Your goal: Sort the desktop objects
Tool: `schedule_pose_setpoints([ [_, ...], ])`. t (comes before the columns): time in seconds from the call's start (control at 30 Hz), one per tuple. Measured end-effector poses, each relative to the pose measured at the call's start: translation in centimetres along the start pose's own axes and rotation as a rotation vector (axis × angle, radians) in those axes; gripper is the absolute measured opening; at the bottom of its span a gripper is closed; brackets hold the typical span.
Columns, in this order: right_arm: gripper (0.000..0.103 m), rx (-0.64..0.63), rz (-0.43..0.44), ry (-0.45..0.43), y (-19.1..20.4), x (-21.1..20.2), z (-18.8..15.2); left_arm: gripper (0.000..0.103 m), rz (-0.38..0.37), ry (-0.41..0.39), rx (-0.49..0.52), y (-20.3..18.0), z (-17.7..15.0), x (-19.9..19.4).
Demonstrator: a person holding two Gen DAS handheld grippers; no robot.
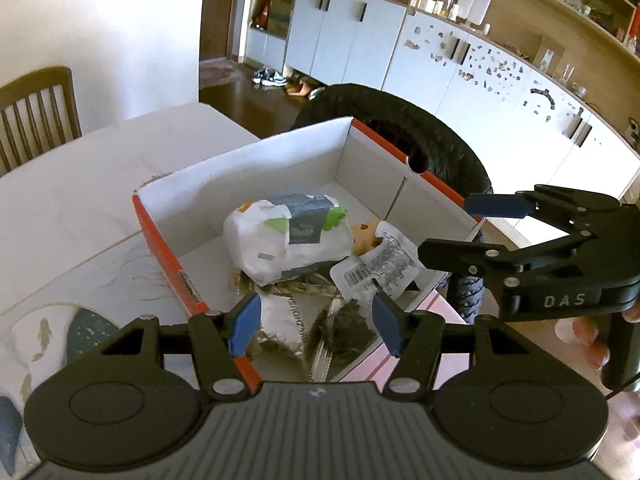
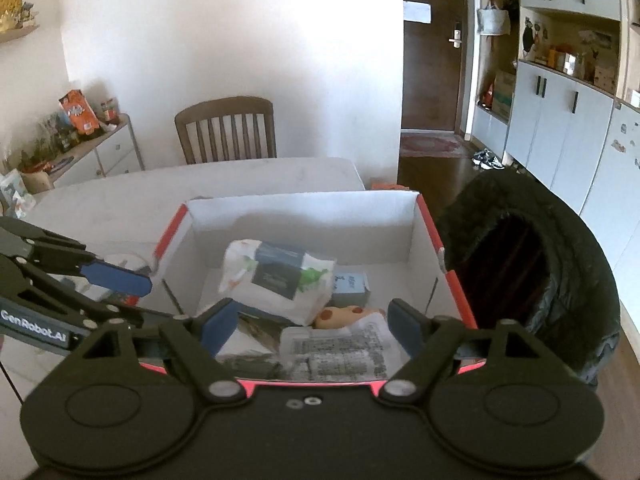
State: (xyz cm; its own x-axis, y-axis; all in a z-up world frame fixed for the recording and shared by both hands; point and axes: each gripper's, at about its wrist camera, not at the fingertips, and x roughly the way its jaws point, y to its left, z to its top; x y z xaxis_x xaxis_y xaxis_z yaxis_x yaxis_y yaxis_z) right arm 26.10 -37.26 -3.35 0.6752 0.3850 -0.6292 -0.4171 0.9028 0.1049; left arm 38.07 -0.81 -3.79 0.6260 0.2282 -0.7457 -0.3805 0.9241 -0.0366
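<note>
White table (image 2: 120, 200), red-rimmed box (image 2: 430, 224) at its edge, both grippers (image 1: 316, 320) (image 2: 316, 328) open above.

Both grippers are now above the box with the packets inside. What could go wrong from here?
1. The box sits at the table's edge beside the black bin bag; a knock from the right gripper might push it off.
2. The tissue pack lies tilted on other packets, so it may slide.
3. The left gripper and the right one hover close together, both open and empty; they might collide.
</note>
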Motion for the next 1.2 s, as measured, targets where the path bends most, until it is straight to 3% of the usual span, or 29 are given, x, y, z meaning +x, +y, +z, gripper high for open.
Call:
schedule_pose_setpoints([
  [0.23,0.087,0.004,-0.035,-0.011,2.2,-1.4,-0.2,0.06,0.001,-0.035,0.019,0.8,-0.8,-1.6],
  [0.5,0.098,0.014,-0.063,-0.038,4.3,-3.1,-0.7,0.08,-0.031,-0.043,-0.002,2.2,-1.8,-2.6],
  [0.73,0.1,0.028,-0.098,-0.059,5.4,-4.3,-1.4,0.086,-0.025,-0.065,0.011,2.4,-2.7,-3.6],
  [0.87,0.1,0.047,-0.108,-0.069,5.7,-4.9,-1.8,0.099,-0.017,-0.083,0.017,2.3,-3.1,-4.4],
  [1.2,0.101,0.057,-0.122,-0.092,7.0,-6.2,-2.4,0.101,-0.008,-0.111,0.006,2.2,-4.3,-6.5],
])
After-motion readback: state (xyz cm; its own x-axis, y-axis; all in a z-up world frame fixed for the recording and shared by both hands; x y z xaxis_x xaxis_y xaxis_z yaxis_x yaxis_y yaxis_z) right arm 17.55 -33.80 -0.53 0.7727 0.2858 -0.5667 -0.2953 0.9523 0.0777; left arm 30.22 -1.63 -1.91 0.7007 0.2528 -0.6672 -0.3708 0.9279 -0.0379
